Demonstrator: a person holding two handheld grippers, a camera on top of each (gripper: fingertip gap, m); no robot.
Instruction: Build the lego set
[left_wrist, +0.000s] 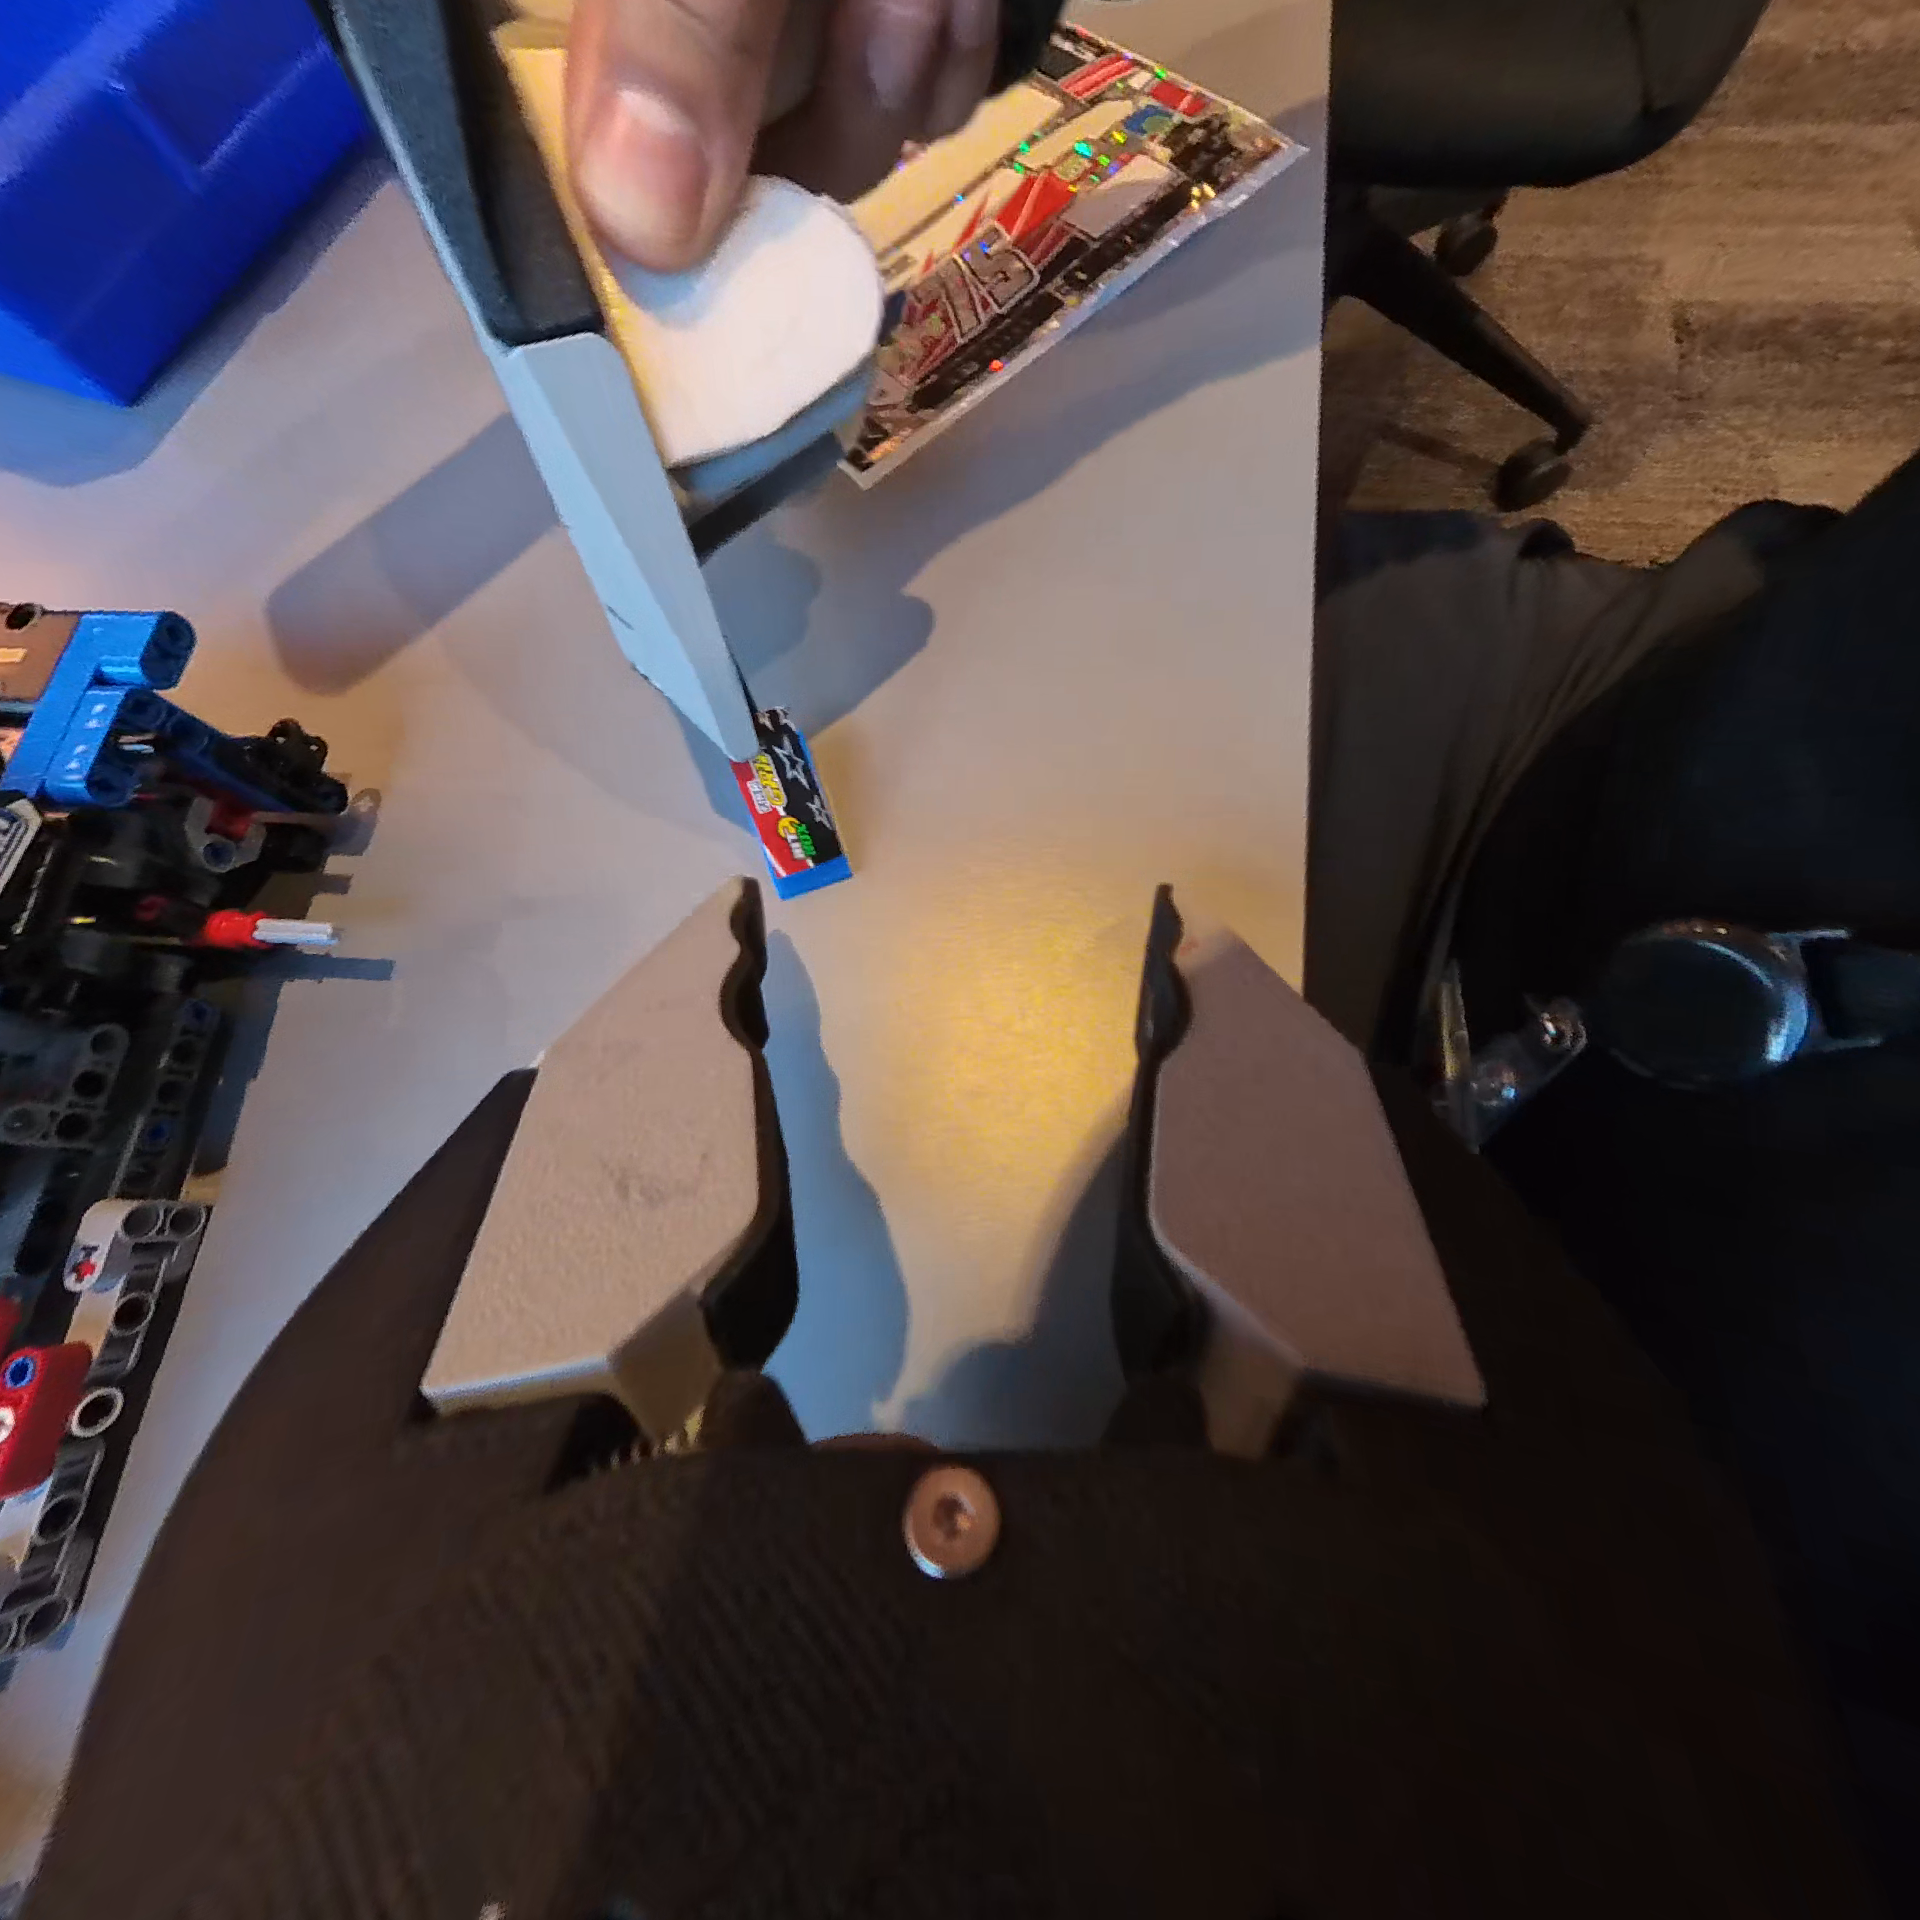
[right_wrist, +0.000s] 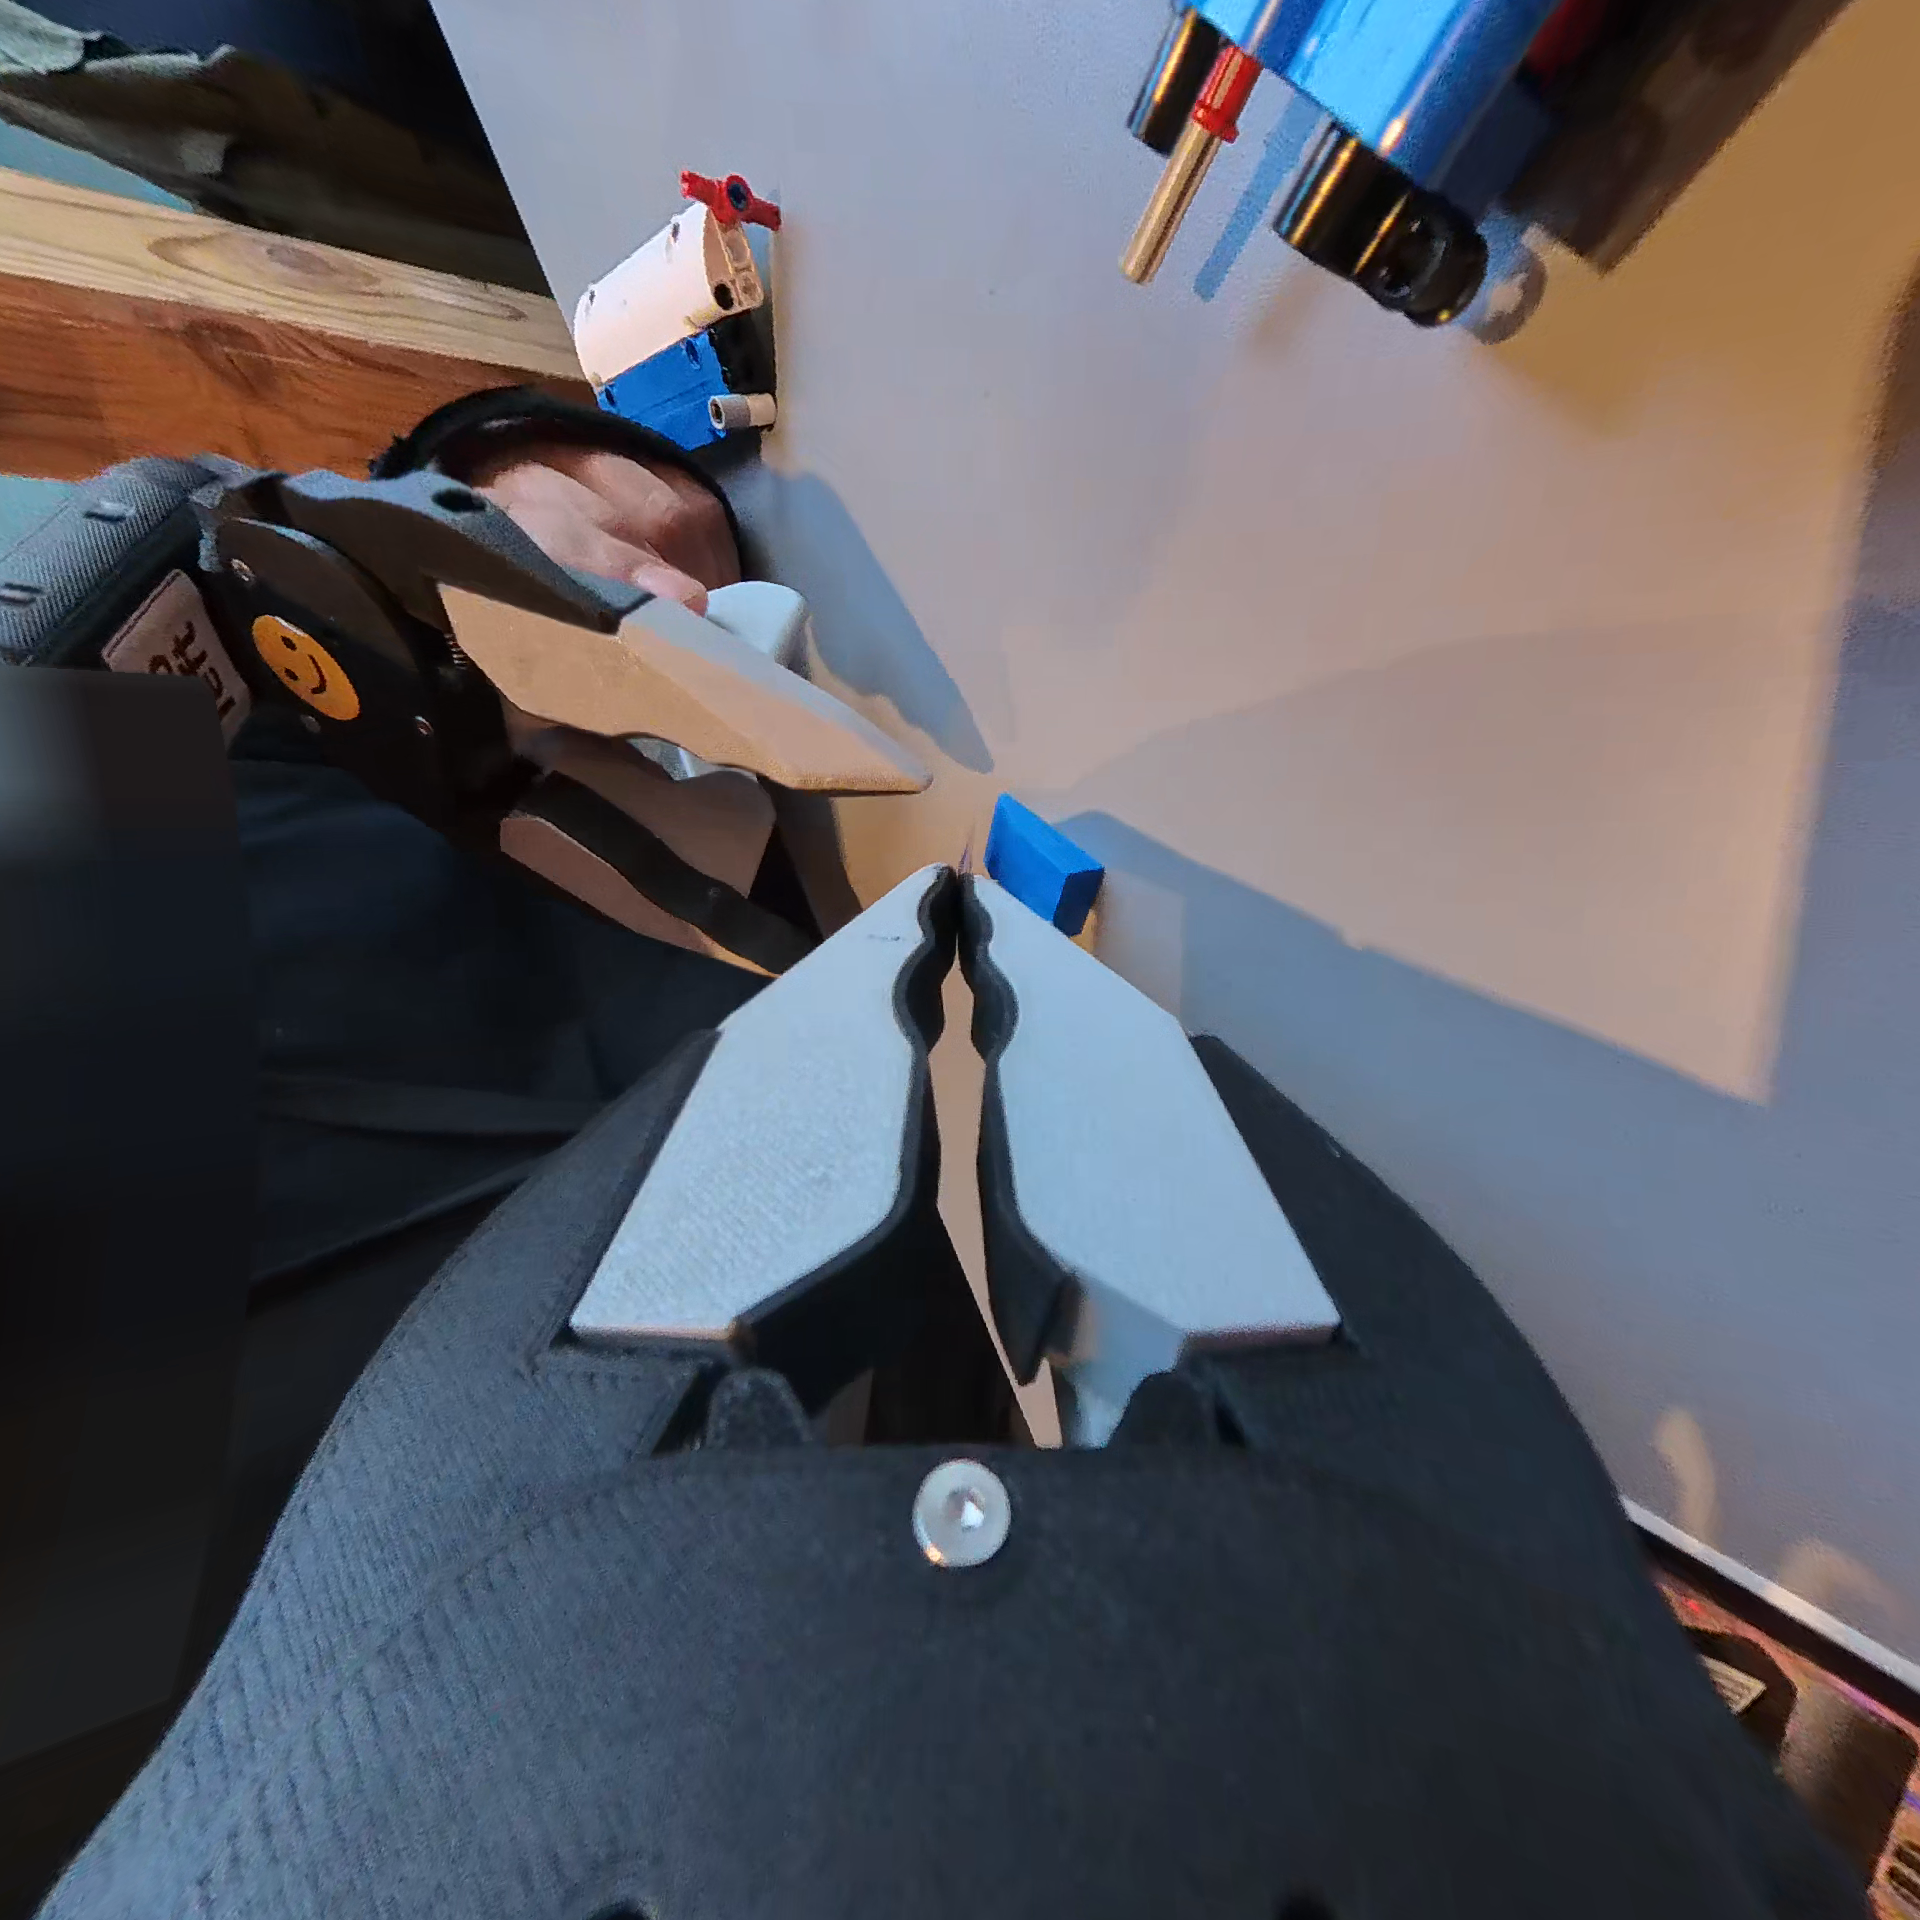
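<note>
In the left wrist view, the left gripper (left_wrist: 951, 904) fills the lower half of the frame, its jaws spread wide apart with bare grey counter (left_wrist: 1039, 623) between them. Just above its left fingertip lies a small blue tile (left_wrist: 805, 821) with a colourful sticker on its top face, flat on the counter at the middle of the frame. The right gripper (left_wrist: 740, 740) reaches down from the upper left, its tip touching the far end of the tile; a thumb (left_wrist: 649, 125) presses on its white pad.

In the right wrist view, the right gripper's jaws are closed, tips meeting at centre frame right beside the tile (right_wrist: 1042, 862); whether a sticker edge is pinched between them cannot be told.

A partly built model (left_wrist: 114, 935) in black, blue and red sits at the left edge of the left wrist view. A blue bin (left_wrist: 135, 187) occupies the upper left corner, and a sticker sheet (left_wrist: 1070, 249) lies at the upper middle. A small white and blue subassembly (right_wrist: 681, 322) shows upper left in the right wrist view.
</note>
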